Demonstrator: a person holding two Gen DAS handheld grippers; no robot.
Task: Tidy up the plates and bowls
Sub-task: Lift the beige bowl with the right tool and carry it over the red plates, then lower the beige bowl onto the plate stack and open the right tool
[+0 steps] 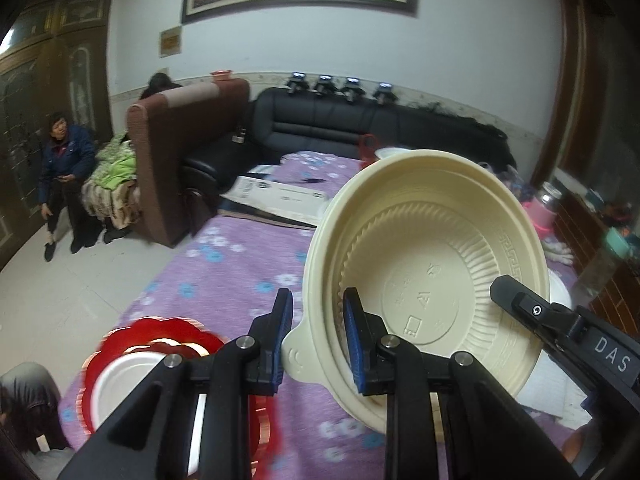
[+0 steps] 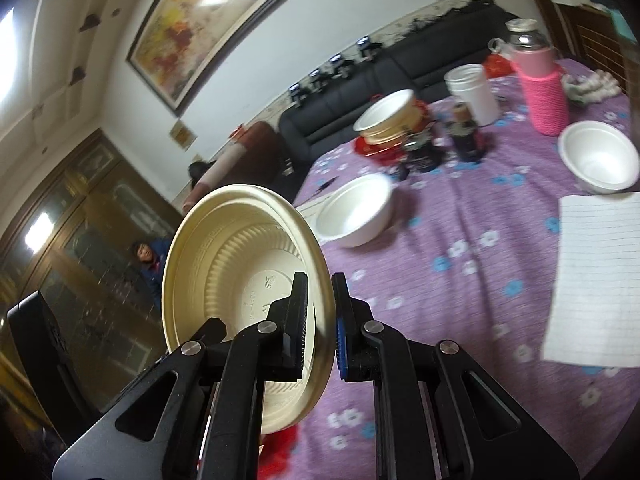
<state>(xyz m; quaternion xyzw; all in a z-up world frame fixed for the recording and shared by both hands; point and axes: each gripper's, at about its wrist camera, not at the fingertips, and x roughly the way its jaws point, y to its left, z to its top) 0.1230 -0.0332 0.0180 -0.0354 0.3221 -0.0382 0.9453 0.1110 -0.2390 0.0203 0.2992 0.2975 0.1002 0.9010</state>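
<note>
A: Cream bowl [image 1: 432,264] held on edge above the purple-clothed bench [image 1: 224,276], gripped by both tools at once. What could go wrong here?

B: Judging from this, a slip. The bowl is thin plastic, tipped nearly upright, and each grip takes only its rim. If the 2 hands pull apart or twist unevenly, the wall could buckle or the rim pop free, dropping the bowl onto the red plate [image 1: 160,344] and white dish below it.

A: And the fingers?

B: The left gripper [image 1: 318,340] is nearly closed, its 2 blue-padded fingers [image 1: 354,344] pinching the bowl's wall near the small tab. The right gripper [image 2: 320,320] is almost fully closed, clamped on the opposite rim with 1 finger inside and 1 outside.

A: Where would it go?

B: Hard to say. White bowls [image 2: 356,216] sit apart on the bench, and another cream bowl [image 2: 388,118] rests farther back beside the pink-sleeved flask [image 2: 540,80].
</note>
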